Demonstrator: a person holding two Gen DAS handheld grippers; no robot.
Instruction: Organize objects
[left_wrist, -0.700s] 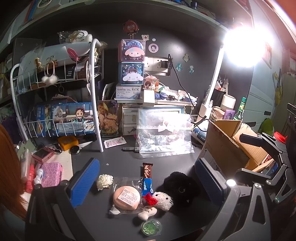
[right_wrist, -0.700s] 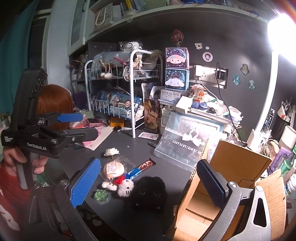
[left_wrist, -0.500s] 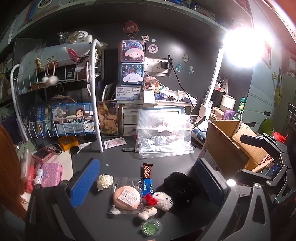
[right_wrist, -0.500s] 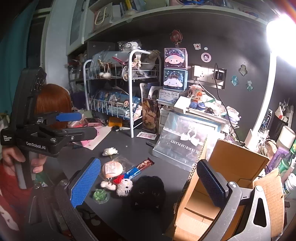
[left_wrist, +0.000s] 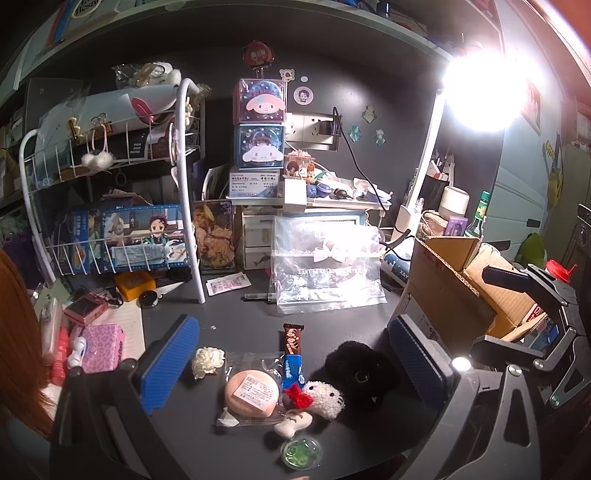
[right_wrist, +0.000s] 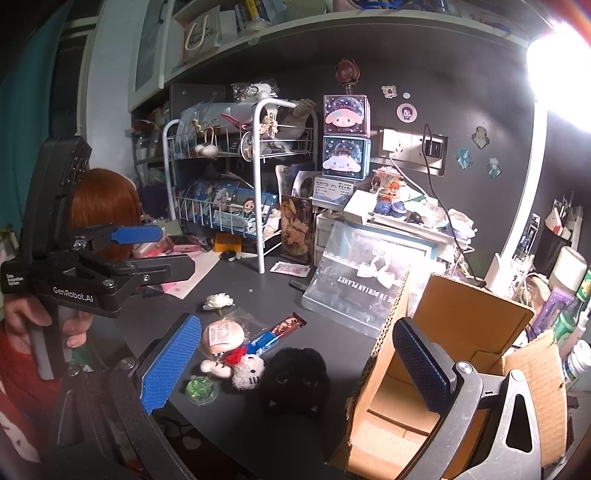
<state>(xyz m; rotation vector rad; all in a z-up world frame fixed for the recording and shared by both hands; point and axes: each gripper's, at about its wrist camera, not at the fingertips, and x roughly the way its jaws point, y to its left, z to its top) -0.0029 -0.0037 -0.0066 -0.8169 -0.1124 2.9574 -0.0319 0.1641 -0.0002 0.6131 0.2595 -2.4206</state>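
Small items lie on the dark desk: a black plush (left_wrist: 360, 380) (right_wrist: 293, 380), a white kitty plush with a red bow (left_wrist: 323, 398) (right_wrist: 248, 370), a peach puff in a wrapper (left_wrist: 252, 393) (right_wrist: 222, 334), a brown chocolate bar (left_wrist: 292, 338) (right_wrist: 286, 324), a blue snack stick (left_wrist: 293, 370), a green jelly cup (left_wrist: 301, 451) (right_wrist: 201, 387) and a white fabric flower (left_wrist: 207, 361) (right_wrist: 219, 301). My left gripper (left_wrist: 291, 373) is open above them. My right gripper (right_wrist: 295, 365) is open, between the items and an open cardboard box (right_wrist: 461, 373) (left_wrist: 461, 284). The left gripper body also shows in the right wrist view (right_wrist: 136, 253).
A white wire rack (left_wrist: 110, 206) stands at the back left, with stacked character boxes (left_wrist: 260, 125) and a clear gift bag (left_wrist: 325, 269) behind the items. A pink notebook (left_wrist: 101, 347) and camera (left_wrist: 85, 308) lie left. A bright lamp (left_wrist: 476, 88) glares at the right.
The right wrist view has shifted slightly, with the scene sliding a little to the left. The left gripper and the items have not visibly moved.
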